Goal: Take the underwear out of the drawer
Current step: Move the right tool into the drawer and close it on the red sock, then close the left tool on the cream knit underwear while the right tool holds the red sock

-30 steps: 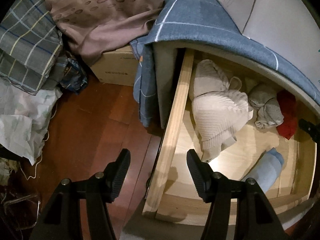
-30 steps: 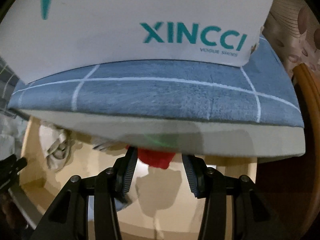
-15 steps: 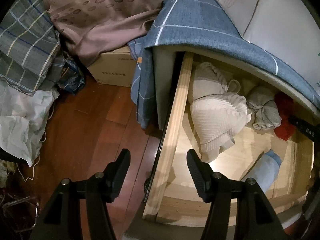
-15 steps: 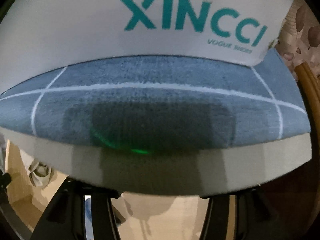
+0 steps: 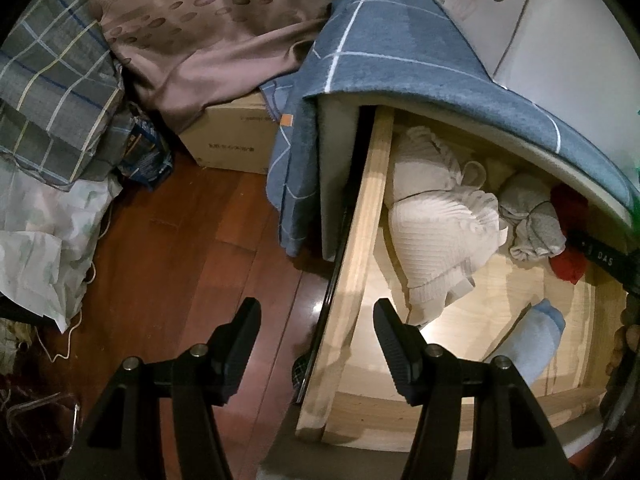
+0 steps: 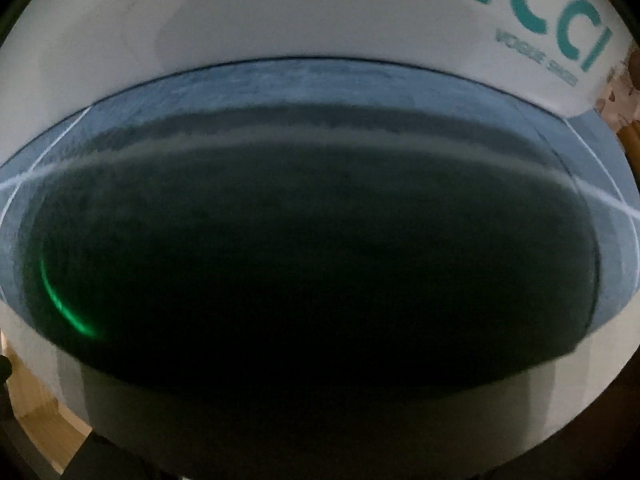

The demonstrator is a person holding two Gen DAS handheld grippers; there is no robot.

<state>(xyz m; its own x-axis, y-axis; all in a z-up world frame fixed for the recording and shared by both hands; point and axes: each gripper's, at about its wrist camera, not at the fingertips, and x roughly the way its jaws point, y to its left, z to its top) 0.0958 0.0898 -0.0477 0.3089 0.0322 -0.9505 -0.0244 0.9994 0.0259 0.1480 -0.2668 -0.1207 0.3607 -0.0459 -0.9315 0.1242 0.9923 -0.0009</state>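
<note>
In the left wrist view the wooden drawer (image 5: 356,264) stands pulled open. Inside lie a cream ribbed garment (image 5: 436,232), a grey one (image 5: 532,220), a red one (image 5: 568,264) and a light blue roll (image 5: 536,344). My left gripper (image 5: 316,336) is open and empty, held above the drawer's left side rail. A black part of my right gripper (image 5: 600,256) reaches into the drawer beside the red garment; its fingers are hidden. The right wrist view is pressed up to the cabinet front (image 6: 320,272), dark, with no fingers showing.
A blue checked cloth (image 5: 400,52) covers the cabinet top, with a white XINCCI shoe box (image 6: 280,20) on it. To the left are a cardboard box (image 5: 236,140), a draped brown curtain (image 5: 208,40), piled plaid fabric (image 5: 52,92) and wooden floor (image 5: 180,280).
My right gripper has pushed forward and down into the drawer; its fingers have dropped out of its own view, now filled by the dark cabinet front. The left gripper has stayed roughly in place.
</note>
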